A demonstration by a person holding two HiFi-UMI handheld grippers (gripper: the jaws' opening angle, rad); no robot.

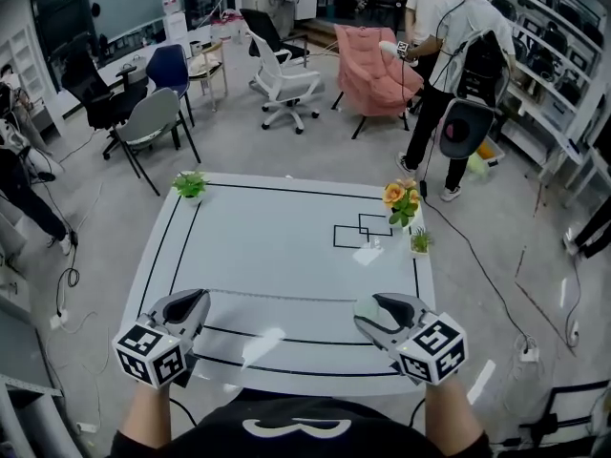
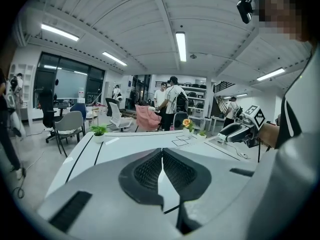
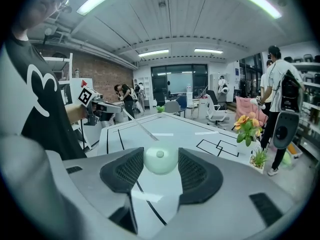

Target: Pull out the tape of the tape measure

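White table with black lines lies beneath us. Our right gripper, near right, clamps the pale green tape measure so its case stays anchored. Our left gripper, jaws pressed together at near left, appears to pinch the tape, which is stretched taut between them.

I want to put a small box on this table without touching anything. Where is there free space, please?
The middle of the table is bare, between the stretched tape and the far edge, from the green plant to the drawn rectangles. Crowded: the far right corner with orange flowers and small plant, and the near edge with left gripper and right gripper.
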